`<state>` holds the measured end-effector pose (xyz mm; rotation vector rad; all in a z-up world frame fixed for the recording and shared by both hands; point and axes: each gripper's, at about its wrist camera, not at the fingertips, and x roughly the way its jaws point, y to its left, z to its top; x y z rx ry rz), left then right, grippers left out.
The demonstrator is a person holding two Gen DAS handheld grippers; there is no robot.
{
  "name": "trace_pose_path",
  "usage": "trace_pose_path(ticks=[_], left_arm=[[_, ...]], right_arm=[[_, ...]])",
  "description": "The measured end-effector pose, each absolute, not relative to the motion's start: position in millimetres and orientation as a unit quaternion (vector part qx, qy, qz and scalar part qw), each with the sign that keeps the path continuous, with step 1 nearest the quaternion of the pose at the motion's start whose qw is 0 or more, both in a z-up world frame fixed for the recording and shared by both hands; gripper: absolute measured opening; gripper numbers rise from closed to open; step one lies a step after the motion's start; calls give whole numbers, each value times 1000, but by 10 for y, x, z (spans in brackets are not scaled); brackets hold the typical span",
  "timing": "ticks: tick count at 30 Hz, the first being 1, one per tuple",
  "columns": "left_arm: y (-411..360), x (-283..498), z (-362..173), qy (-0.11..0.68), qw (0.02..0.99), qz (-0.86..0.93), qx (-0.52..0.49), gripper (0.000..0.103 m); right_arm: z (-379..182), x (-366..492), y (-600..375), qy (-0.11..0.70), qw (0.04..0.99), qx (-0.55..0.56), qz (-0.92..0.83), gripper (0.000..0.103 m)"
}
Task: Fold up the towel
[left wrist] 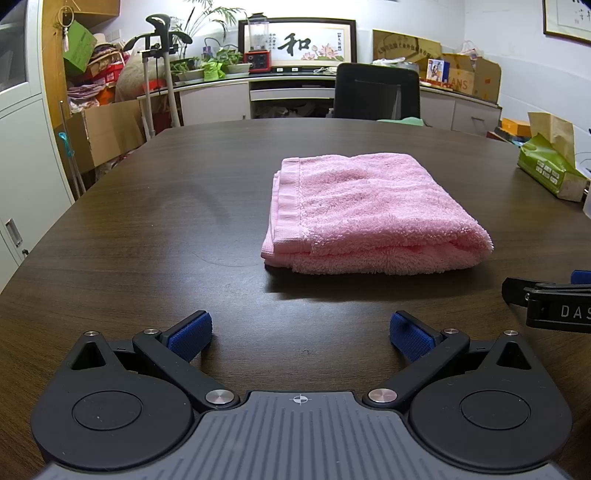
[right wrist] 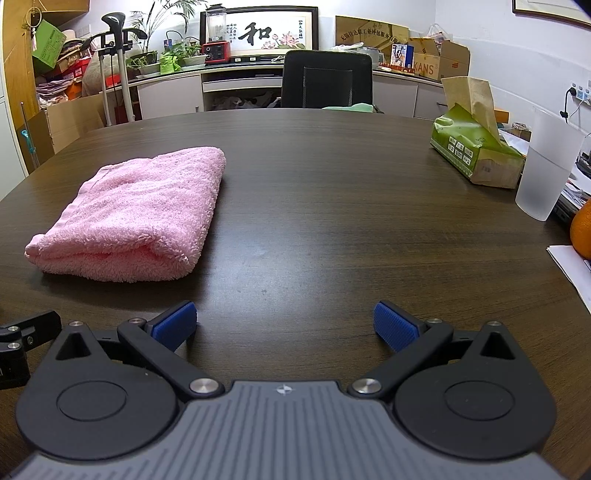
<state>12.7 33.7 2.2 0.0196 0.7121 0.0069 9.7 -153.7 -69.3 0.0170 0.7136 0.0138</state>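
Both wrist cameras sat low over the counter (left wrist: 147,221), looking forward along their own jaws toward the far wall. The left view had the towel (left wrist: 369,214) near, right of center; the right view had it left (right wrist: 140,218). They shared the towel, the black chair (left wrist: 376,92) and the framed calligraphy (right wrist: 258,31).
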Motion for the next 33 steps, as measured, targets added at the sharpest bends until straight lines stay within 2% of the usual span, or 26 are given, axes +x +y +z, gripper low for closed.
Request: trace_pose_path(ticks=[33], left_arm=[[309,124,23,349,937,8,7,103]], right_arm=[[-695,92,-1517,350,937,9,3,103]])
